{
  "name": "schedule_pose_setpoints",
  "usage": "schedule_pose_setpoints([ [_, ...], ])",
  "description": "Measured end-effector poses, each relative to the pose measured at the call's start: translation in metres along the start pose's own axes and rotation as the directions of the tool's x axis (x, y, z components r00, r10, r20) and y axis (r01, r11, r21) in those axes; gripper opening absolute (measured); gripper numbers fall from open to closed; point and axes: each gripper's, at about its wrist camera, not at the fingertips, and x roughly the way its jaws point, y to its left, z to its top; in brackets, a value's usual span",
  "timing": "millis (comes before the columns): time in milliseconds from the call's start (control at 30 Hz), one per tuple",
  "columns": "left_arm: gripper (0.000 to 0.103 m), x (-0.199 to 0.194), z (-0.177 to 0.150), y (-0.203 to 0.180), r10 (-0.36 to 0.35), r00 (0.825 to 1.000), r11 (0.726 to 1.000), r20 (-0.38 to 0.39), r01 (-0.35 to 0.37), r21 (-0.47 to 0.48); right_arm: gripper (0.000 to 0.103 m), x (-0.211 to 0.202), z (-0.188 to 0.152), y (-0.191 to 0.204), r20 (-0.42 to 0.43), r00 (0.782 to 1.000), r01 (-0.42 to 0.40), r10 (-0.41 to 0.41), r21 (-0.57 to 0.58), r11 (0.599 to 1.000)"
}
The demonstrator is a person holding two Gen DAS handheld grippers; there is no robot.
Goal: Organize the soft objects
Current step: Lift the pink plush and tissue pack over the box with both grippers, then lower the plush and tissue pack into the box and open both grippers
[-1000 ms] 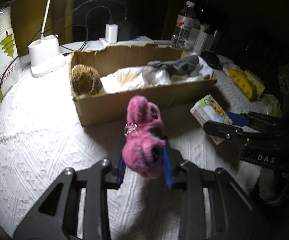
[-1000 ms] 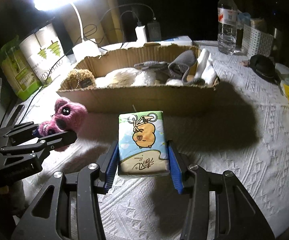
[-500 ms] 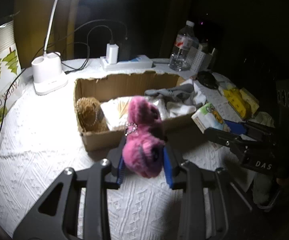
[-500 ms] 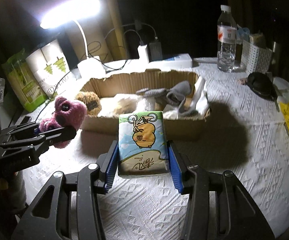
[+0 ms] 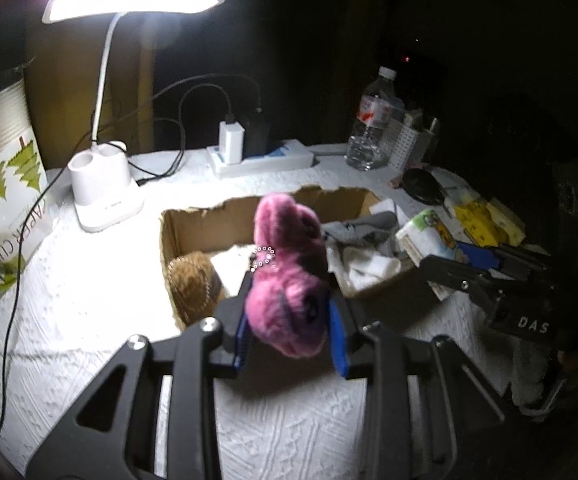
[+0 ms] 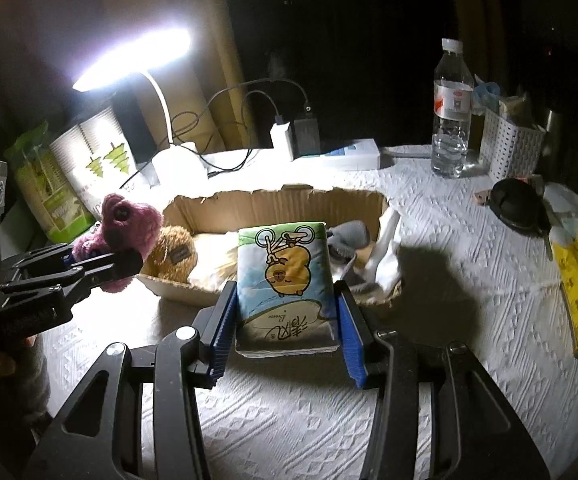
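My right view shows the tissue pack point(image 6: 287, 280) face-on with its cartoon print, clamped between my right gripper point(image 6: 287, 312) pads; my left view catches that pack only edge-on at the far right. There my left gripper point(image 5: 289, 320) pinches the pink plush toy point(image 5: 289, 276), its head rising past the fingertips. Both are held off the desk point(image 6: 469, 248), in front of the cardboard box point(image 6: 281, 204), where a brown plush point(image 6: 173, 254) and grey cloth point(image 6: 349, 236) lie.

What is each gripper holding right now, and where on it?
Left gripper: pink plush toy, pinched at its lower sides. Right gripper: tissue pack, gripped across its long sides.
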Motion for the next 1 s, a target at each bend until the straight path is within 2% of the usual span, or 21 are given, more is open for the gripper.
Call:
schedule_pose_setpoints([
  [467, 0.034, 0.026, 0.018, 0.024, 0.039, 0.999, 0.999, -0.004, -0.039, -0.031, 0.049, 0.029, 0.021, -0.007, -0.024, 1.0, -0.006, 0.006, -0.004, 1.0],
  [1000, 0.034, 0.072, 0.018, 0.037, 0.04, 0.997, 0.998, -0.072, -0.044, -0.053, 0.049, 0.082, 0.02, -0.012, -0.129, 0.991, -0.017, 0.018, 0.012, 1.0],
])
